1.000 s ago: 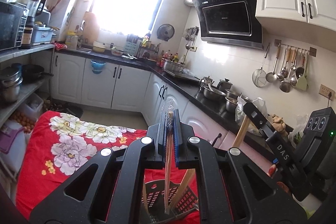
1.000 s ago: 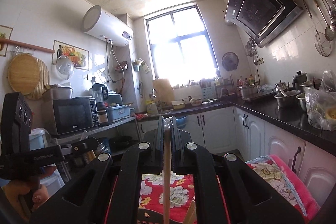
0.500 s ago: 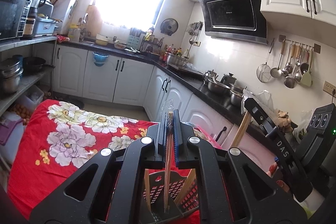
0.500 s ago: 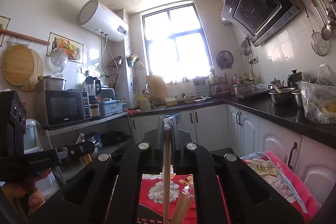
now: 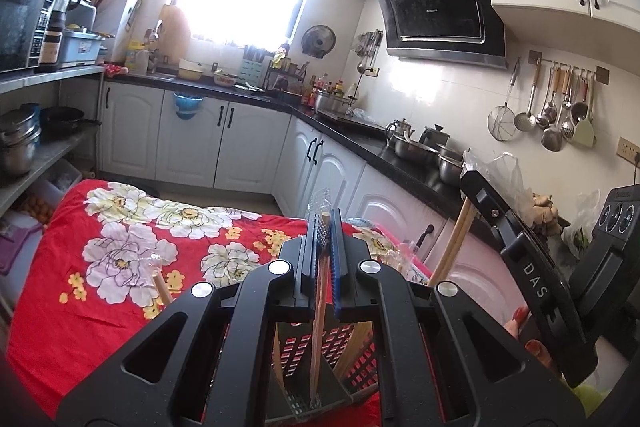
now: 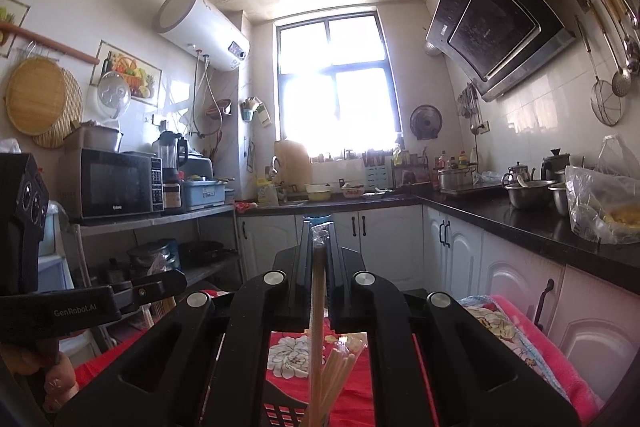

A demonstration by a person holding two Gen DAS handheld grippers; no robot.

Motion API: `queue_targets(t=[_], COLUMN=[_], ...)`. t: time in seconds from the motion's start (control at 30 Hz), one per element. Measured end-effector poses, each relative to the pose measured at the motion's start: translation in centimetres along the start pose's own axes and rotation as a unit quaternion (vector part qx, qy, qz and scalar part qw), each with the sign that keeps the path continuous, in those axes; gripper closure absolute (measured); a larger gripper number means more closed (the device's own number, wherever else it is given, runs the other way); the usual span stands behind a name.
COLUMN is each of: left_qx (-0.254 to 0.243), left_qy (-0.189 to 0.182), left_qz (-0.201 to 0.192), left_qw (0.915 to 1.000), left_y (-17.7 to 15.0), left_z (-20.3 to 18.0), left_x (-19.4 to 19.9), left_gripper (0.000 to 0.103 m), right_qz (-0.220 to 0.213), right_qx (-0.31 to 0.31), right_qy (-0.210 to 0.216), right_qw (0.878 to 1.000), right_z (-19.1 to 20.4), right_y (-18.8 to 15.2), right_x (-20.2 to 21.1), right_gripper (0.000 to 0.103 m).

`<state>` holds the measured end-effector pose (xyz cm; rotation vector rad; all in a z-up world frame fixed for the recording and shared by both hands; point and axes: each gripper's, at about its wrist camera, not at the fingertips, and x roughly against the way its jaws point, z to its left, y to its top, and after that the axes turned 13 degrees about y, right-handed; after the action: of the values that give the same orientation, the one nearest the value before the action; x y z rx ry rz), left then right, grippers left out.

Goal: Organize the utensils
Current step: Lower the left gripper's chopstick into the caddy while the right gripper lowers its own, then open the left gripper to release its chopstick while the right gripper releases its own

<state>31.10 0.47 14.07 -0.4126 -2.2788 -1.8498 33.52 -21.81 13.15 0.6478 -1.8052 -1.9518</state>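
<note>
- Your left gripper (image 5: 325, 227) is clamped tight on a pair of wooden chopsticks (image 5: 319, 311), held upright, their lower ends already inside the black slotted holder (image 5: 308, 363) that sits directly below.
- Your right gripper (image 6: 319, 233) is likewise pinched shut on its own chopstick (image 6: 316, 339), which hangs straight down toward the bundle of chopsticks (image 6: 338, 367) already standing in the holder.
- Compared with a second ago, more of the holder shows beneath both grippers and the red flowered cloth (image 5: 120, 247) fills more of the left view. You have tipped both grippers forward and brought the sticks lower over the holder.
- That suggests the task is at the drop-in step: both sticks look lined up with the holder, so the next move is probably to loosen your grip and let them slide in. Watch that the right stick does not catch on the bundle beside it.
- A loose chopstick (image 5: 162, 287) lies on the cloth at the left, so there is likely more to collect.
- Farther off, the black counter (image 5: 360, 147) carries pots and bowls, and ladles (image 5: 552, 115) hang on the wall rail; none of these is in play.
</note>
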Motion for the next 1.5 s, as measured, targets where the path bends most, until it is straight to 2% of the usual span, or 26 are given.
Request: queue_targets(t=[0.47,1.07,1.5], left_qx=[-0.012,-0.012,0.003], left_qy=[0.01,0.013,0.018], left_qz=[0.003,0.021,0.032], left_qw=[0.9999,0.9996,0.9993], left_y=[-1.7,-3.7,-4.8], left_z=[-0.5,-0.1,0.9], left_x=[-0.5,-0.1,0.9], left_gripper=[0.1,0.1,0.1], right_qz=[0.023,0.075,0.095], right_qx=[-0.012,-0.108,-0.138], right_qy=[0.007,0.04,0.034], right_qw=[1.0,0.991,0.985], right_z=[-0.2,-0.7,-0.3], right_y=[-2.0,-3.9,-4.2], right_x=[0.8,3.1,3.9], right_gripper=[0.097,0.094,0.094])
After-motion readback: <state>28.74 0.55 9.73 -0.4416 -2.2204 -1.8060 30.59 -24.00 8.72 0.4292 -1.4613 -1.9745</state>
